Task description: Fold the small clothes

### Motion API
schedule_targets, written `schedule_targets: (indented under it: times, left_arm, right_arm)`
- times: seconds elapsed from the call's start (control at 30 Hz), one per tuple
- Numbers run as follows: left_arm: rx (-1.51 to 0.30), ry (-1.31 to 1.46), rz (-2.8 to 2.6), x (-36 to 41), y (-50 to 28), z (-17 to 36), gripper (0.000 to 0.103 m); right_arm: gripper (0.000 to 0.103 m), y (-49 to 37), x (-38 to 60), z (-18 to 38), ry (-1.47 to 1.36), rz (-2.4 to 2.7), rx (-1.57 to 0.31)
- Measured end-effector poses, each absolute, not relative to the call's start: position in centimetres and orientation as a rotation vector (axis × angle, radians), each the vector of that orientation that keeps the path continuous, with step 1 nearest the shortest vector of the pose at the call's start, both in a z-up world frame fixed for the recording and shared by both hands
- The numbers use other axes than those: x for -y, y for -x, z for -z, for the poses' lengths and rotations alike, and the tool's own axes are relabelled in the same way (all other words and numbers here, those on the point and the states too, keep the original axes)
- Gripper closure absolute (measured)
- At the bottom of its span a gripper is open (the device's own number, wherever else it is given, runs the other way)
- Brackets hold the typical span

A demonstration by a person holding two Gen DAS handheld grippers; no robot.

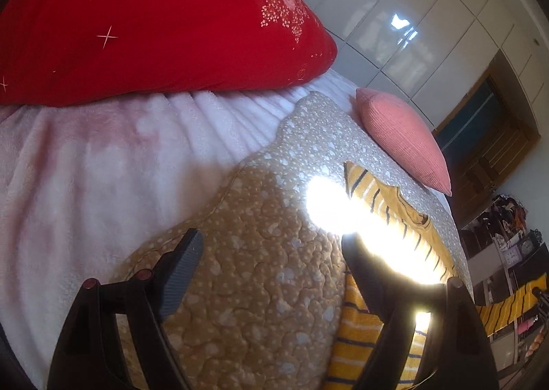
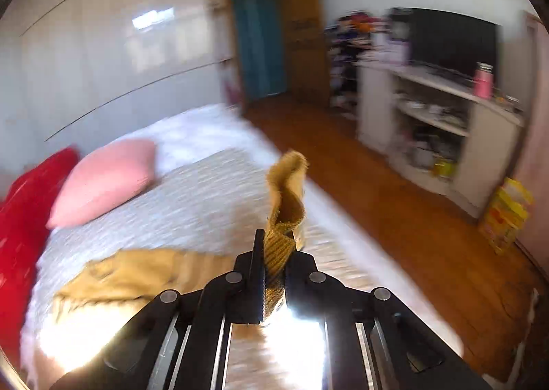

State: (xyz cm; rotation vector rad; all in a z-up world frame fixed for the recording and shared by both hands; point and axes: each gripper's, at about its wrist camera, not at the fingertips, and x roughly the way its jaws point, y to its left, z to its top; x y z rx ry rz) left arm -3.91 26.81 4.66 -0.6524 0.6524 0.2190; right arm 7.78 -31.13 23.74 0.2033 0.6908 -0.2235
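We see a quilted mat spread over a white fleece blanket, a red pillow upper left and a pink cushion right. Our left gripper gapes over the mat, beside the striped yellow garment. Only the right view shows our right gripper pinching its ribbed edge, wooden floor and shelves beyond.
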Motion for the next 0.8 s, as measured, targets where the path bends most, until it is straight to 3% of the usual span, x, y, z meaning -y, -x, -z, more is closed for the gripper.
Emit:
schedule_targets:
  times: [0.37,0.53,0.8]
  left_arm:
    - [-0.674,0.563,-0.227,-26.3,2.8,-4.2,0.021]
    - [-0.703,0.575,-0.221,-26.9,2.2,-3.4,0.021]
    - [-0.716,0.553,-0.219,-26.5,1.8,-3.2,0.021]
  right_arm:
    - [0.094,-14.0,0.1,-11.2,0.088,-0.366,-0.987]
    - [0.094,-15.6,-4.9,-6.6,0.129,-0.416,-1.052]
    - [0.091,-17.6,-7.5,-3.6,0.115,-0.43,-1.111]
